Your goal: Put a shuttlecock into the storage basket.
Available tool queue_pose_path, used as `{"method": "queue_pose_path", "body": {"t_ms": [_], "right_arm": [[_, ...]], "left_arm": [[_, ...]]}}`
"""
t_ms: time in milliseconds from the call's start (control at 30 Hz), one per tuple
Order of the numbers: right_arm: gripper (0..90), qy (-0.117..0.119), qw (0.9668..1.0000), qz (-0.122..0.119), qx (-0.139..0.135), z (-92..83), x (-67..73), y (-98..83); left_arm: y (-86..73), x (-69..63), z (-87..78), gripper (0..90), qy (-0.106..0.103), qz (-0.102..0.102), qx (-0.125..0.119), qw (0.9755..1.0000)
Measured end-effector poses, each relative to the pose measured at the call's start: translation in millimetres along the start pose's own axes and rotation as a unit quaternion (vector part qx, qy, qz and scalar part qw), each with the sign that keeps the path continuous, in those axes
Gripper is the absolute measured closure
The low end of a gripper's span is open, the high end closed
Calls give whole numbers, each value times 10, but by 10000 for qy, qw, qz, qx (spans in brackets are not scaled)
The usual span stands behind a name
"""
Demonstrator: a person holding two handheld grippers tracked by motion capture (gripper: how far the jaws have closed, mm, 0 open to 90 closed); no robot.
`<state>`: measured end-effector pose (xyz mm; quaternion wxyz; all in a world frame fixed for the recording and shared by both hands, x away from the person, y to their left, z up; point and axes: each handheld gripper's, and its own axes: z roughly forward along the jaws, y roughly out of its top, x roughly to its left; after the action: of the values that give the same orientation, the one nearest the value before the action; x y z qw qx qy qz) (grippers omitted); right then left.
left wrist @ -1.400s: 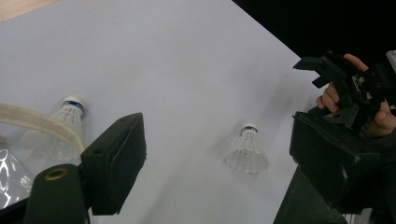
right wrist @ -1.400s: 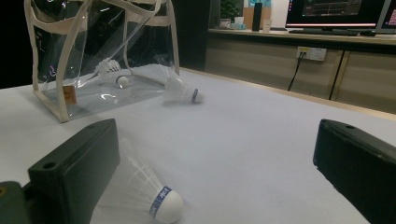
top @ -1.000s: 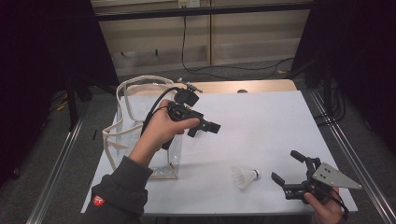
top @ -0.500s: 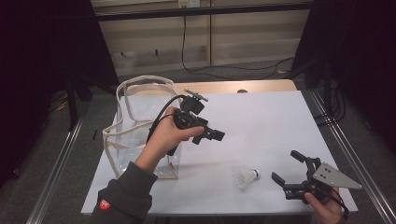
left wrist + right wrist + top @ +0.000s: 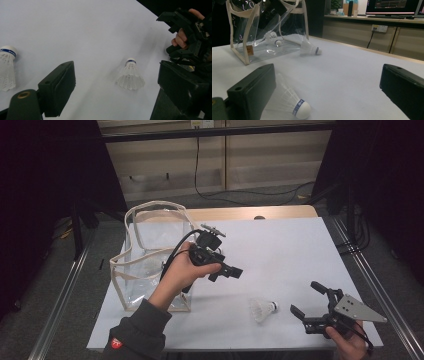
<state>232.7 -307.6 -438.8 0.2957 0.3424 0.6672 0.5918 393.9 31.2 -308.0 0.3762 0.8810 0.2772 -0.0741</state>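
The work in hand looks like gathering shuttlecocks into the clear bag [image 5: 150,265] standing at the left of the white table [image 5: 280,250]. In the high view 1 shuttlecock [image 5: 263,309] lies on its side near the front edge, between the 2 hands and closer to the right gripper [image 5: 306,304]. The left gripper view shows a second shuttlecock [image 5: 6,67] lying well apart from it, and the right gripper view shows that second one just beside the bag, with at least 1 more resting inside on the bag's floor. The left gripper [image 5: 231,271] hangs above the table a little right of the bag, its jaws spread wide with nothing between them, aimed toward the nearer shuttlecock [image 5: 130,76]. The right gripper rests low near the front right corner, its jaws also spread and empty, with that same shuttlecock [image 5: 290,103] lying just ahead of its left jaw, cork end pointing away from the skirt. I judge a shuttlecock to be very light, so a nudge from a jaw will roll or skid it across the smooth table rather than seat it. The white skirt is thin, springy and easy to crush or bend, while the rounded cork tip with its blue band is firm. The better hold is likely across the cork or the narrow neck just behind it, closed gently.
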Motion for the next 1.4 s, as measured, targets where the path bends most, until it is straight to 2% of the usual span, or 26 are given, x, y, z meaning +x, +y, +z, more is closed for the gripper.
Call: {"method": "queue_pose_path", "body": {"t_ms": [667, 933, 1300, 1400], "right_arm": [[3, -1, 10000, -1, -5, 0, 1, 1], [3, -10, 10000, -2, -1, 0, -2, 0], [3, -4, 10000, 7, -2, 1, 2, 1], [3, -2, 10000, -7, -6, 0, 0, 1]], "left_arm": [[-187, 28, 149, 139, -52, -63, 10, 10000], [-265, 31, 234, 132, -179, -75, 24, 9998], [-352, 45, 294, 129, -135, -76, 61, 9999], [-373, 48, 315, 127, -206, -59, 75, 9997]]}}
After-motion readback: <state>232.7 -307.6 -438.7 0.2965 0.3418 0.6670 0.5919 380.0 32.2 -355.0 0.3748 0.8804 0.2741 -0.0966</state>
